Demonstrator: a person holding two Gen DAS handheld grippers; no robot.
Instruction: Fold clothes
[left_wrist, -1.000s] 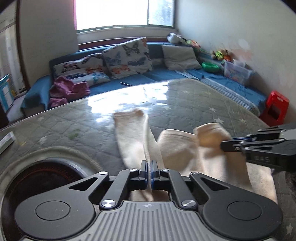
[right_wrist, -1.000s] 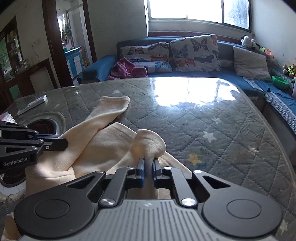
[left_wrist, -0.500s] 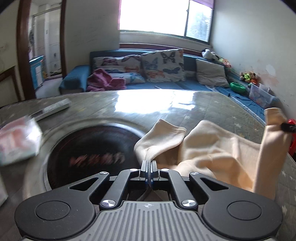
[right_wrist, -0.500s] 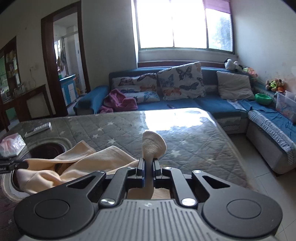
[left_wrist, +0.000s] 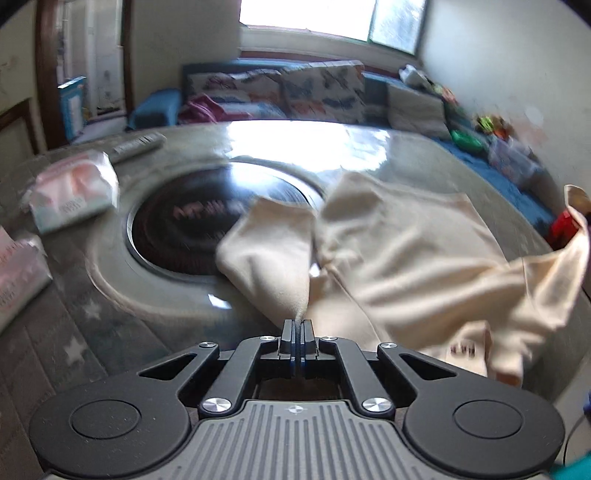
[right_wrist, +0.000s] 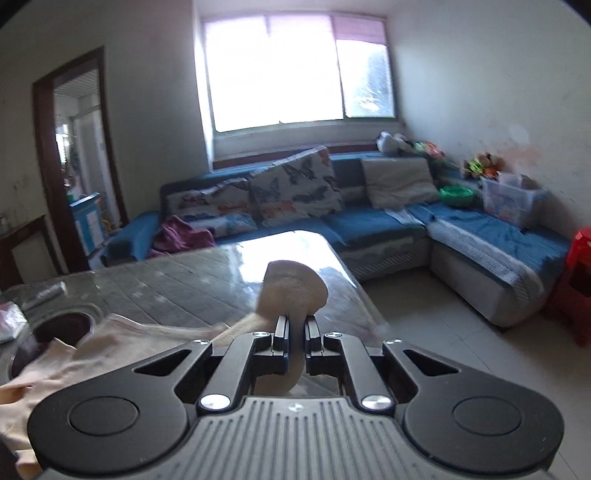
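A cream garment (left_wrist: 399, 251) is stretched between my two grippers above a grey quilted table (left_wrist: 110, 325). My left gripper (left_wrist: 297, 325) is shut on one thin corner of the cloth, and a sleeve (left_wrist: 273, 247) droops just beyond its tips. In the right wrist view my right gripper (right_wrist: 295, 325) is shut on a bunched fold of the cream garment (right_wrist: 291, 288) that sticks up above its fingers. The rest of the cloth (right_wrist: 103, 347) trails down and left toward the table. At the right edge of the left wrist view the far corner (left_wrist: 576, 206) is lifted.
A round dark recess (left_wrist: 192, 229) is set into the table (right_wrist: 184, 284) under the cloth. Tissue packs (left_wrist: 70, 195) and a remote (left_wrist: 136, 144) lie at the left. A blue corner sofa (right_wrist: 406, 229) with cushions, a red stool (right_wrist: 576, 280) and tiled floor (right_wrist: 443, 332) lie beyond.
Both grippers have swung apart, pulling the garment out wide. The left one has moved left, over the round recess. The right one has risen and now looks past the table's right edge to the sofa.
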